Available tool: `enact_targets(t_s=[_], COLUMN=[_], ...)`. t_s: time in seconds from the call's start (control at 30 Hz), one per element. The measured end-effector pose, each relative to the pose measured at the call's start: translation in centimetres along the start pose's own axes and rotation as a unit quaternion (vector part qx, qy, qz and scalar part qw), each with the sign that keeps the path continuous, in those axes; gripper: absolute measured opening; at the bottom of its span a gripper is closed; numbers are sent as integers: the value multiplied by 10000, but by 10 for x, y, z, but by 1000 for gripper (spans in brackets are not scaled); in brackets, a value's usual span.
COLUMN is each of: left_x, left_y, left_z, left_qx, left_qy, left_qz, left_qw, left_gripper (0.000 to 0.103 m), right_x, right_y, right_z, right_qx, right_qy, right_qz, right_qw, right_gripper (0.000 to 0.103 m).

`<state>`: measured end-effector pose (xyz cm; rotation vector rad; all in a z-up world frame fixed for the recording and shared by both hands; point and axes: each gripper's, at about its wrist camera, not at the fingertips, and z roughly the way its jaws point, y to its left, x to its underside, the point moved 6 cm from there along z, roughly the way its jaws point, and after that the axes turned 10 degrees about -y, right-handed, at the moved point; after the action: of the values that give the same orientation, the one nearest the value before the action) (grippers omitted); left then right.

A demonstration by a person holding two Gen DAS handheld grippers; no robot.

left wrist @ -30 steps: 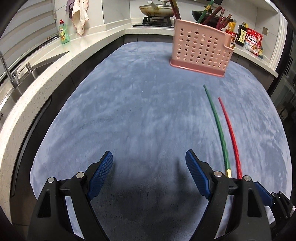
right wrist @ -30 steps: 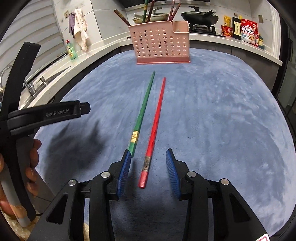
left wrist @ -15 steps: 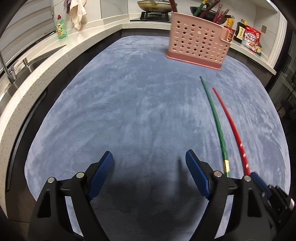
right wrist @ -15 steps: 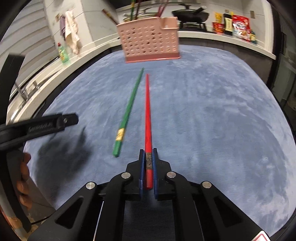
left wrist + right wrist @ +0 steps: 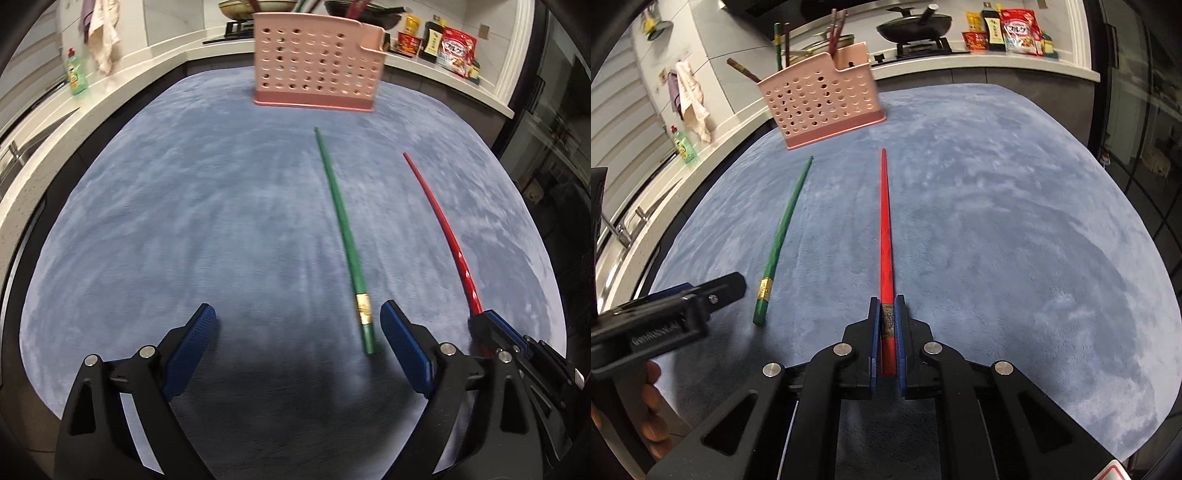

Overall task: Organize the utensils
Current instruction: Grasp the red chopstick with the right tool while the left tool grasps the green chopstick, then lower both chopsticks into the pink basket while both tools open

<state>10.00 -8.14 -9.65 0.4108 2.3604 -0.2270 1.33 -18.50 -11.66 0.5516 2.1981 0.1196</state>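
My right gripper (image 5: 887,312) is shut on the thick end of a red chopstick (image 5: 885,229), which points forward above the blue mat toward the pink perforated utensil basket (image 5: 822,103). The red chopstick (image 5: 439,221) and right gripper (image 5: 491,328) also show in the left wrist view at the right. A green chopstick (image 5: 341,229) lies on the mat, its thick end just inside my left gripper's right finger. It also shows in the right wrist view (image 5: 783,236). My left gripper (image 5: 299,332) is open and empty. The basket (image 5: 314,66) holds several chopsticks.
The blue mat (image 5: 184,221) covers the table. A white counter runs along the left with a green soap bottle (image 5: 75,74) and a hanging cloth (image 5: 103,37). A pan (image 5: 916,24) and food packets (image 5: 1019,29) stand on the back counter.
My right gripper has closed on the red chopstick and lifted it away from the green one. My left gripper has shifted right, toward the green chopstick's thick end.
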Motion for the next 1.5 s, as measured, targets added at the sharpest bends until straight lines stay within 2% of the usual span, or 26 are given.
enact_targets(t_s=[0.07,0.13,0.27,0.43,0.53,0.73,0.93,1.33,1.5], left_x=[3,5,6,5,6,5,-4,-66,-98], left_y=[-4,-6,-7,-6,-5,-1,7,37,43], left_z=[7,12,13,10,8,6,-10,-59,-74], left_qx=[13,69,-110,-17,153,312,402,483,550], left_qy=[89,158,88,80,130,214,136,-540,-790], left_qz=[-2,-78,64,101,13,-137,-186,-583,-668], left_qw=[10000,9998,9999,9999,9998,9992,9989,9957,9931], left_gripper=[85,78,67,27,12,9,8,8,7], right_x=[1,1,2,2,2,1,-19,-109,-142], right_y=[-2,-2,-2,-2,-2,-1,0,4,8], right_z=[0,-1,-2,-1,-1,-4,-25,-79,-89], right_qx=[-25,-34,-43,-68,-70,-80,-126,-268,-402], right_qy=[12,13,18,28,34,20,-256,-1411,-1698], right_qz=[55,60,53,47,27,1,-27,9,72], right_qw=[10000,10000,10000,10000,10000,10000,9996,9896,9846], right_gripper=[7,7,7,7,7,7,7,7,7])
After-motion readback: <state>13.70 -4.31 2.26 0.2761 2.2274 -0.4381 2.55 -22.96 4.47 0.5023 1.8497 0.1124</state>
